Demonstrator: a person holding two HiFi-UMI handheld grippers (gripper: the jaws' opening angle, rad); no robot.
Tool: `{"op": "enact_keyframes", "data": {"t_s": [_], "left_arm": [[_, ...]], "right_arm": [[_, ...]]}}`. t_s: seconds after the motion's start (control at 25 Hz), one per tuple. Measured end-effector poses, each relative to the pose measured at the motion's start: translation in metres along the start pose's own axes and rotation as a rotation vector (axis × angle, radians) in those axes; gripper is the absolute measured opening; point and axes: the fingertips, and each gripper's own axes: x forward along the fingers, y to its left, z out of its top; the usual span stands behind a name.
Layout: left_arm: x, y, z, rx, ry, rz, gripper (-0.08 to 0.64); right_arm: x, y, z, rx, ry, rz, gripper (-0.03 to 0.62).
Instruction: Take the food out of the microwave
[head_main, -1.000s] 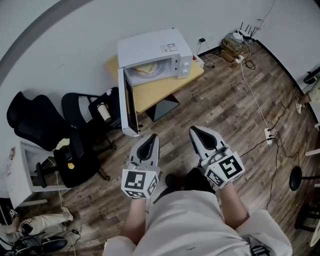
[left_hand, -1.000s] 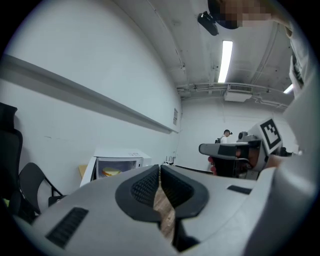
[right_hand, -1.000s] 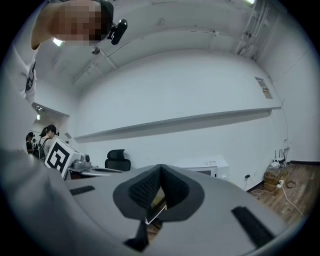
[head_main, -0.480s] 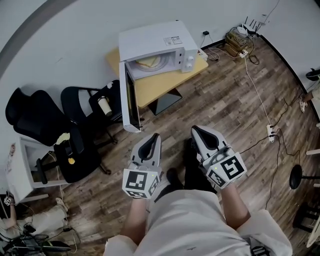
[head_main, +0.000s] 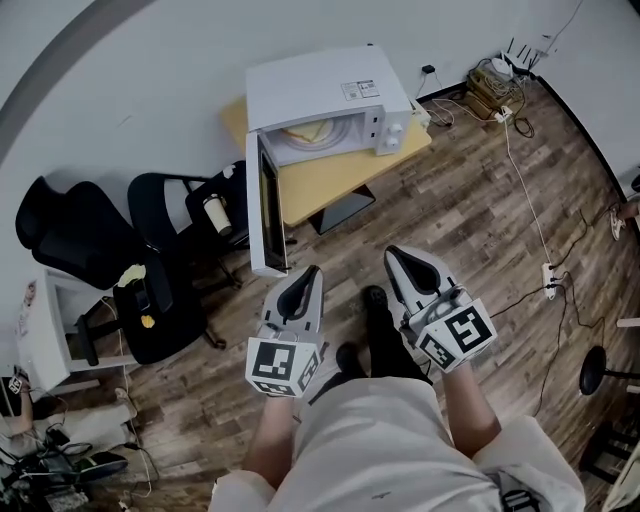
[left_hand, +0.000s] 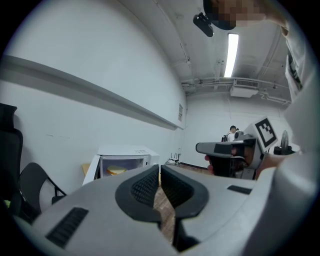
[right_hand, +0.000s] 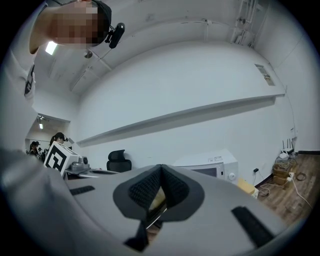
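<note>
A white microwave (head_main: 330, 92) stands on a small yellow table (head_main: 335, 180) against the wall, its door (head_main: 265, 215) swung wide open to the left. Inside lies pale yellow food (head_main: 310, 131) on a plate, also visible as food (left_hand: 116, 170) in the left gripper view. My left gripper (head_main: 306, 274) and right gripper (head_main: 394, 257) hang side by side over the wooden floor, well short of the microwave, both shut and empty. The left gripper (left_hand: 160, 168) points toward the open microwave (left_hand: 122, 159). The right gripper (right_hand: 161, 168) points left of the microwave (right_hand: 212, 162).
Two black office chairs (head_main: 165, 235) stand left of the table, one bearing a cup (head_main: 212, 212). The open door juts out toward me. A white cabinet (head_main: 45, 340) is at far left. Cables and a power strip (head_main: 548, 278) run along the floor at right.
The person has stepped forward, and the microwave has shifted a little right in the head view. Both grippers travelled along, still shut and empty.
</note>
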Motion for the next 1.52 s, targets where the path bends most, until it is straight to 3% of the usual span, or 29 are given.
{"op": "enact_keyframes", "data": {"t_s": [0.36,0.76,1.24,1.52], "left_arm": [[0.05,0.029,0.013,-0.008,0.008,0.04,0.011],[0.108,0.033,0.03,-0.009,0.002,0.091,0.011],[0.174,0.026,0.027,-0.043,0.01,0.189,0.011],[0.191,0.031,0.025,-0.059,0.008,0.248,0.011]], "right_arm": [[0.049,-0.041,0.014,-0.027,0.01,0.047,-0.001],[0.085,-0.091,0.023,-0.056,0.035,0.132,-0.001],[0.113,-0.152,0.01,-0.071,0.073,0.247,0.0],[0.129,-0.164,0.001,-0.073,0.097,0.299,0.0]]}}
